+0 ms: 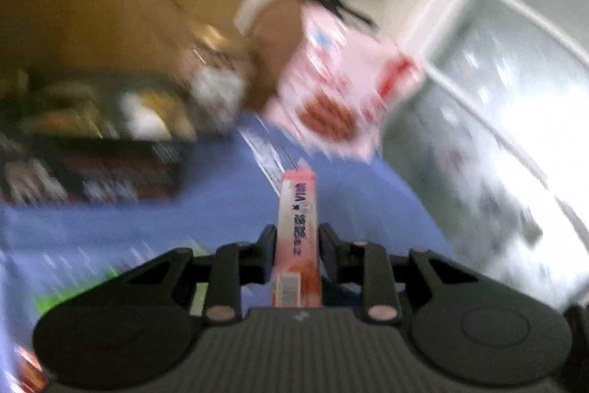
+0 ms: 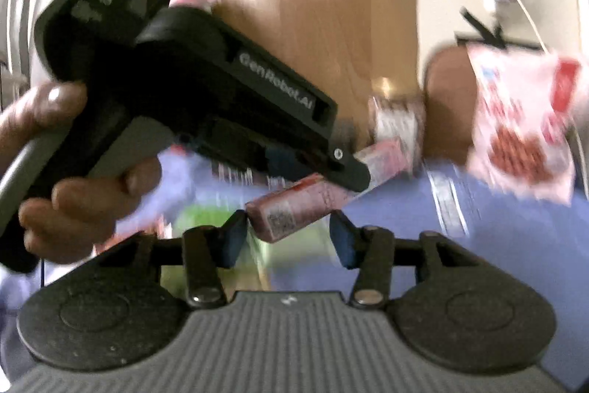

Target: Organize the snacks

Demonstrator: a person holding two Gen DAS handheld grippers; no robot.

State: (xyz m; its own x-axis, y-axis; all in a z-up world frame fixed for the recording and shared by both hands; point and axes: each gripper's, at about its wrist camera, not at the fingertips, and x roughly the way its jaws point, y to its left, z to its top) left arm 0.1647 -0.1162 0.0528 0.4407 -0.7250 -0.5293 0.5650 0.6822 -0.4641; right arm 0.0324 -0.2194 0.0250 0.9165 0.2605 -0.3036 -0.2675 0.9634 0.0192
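Observation:
My left gripper [image 1: 297, 236] is shut on a slim pink snack box [image 1: 297, 227] and holds it upright above the blue cloth. The right wrist view shows that same gripper [image 2: 351, 172] from the side, the pink box [image 2: 313, 199] slanting out of its jaws. My right gripper [image 2: 287, 238] is open, its blue pads on either side of the box's lower end without gripping it. A pink snack bag [image 1: 342, 87] with red pieces printed on it stands ahead, also in the right wrist view [image 2: 522, 127]. Both views are blurred.
A dark tray [image 1: 92, 150] of mixed snacks lies at the left on the blue cloth [image 1: 206, 220]. A jar [image 2: 395, 124] and a brown round object [image 1: 276, 35] stand by a wooden panel [image 2: 316, 6]. Green packaging [image 1: 70, 293] lies near my left gripper.

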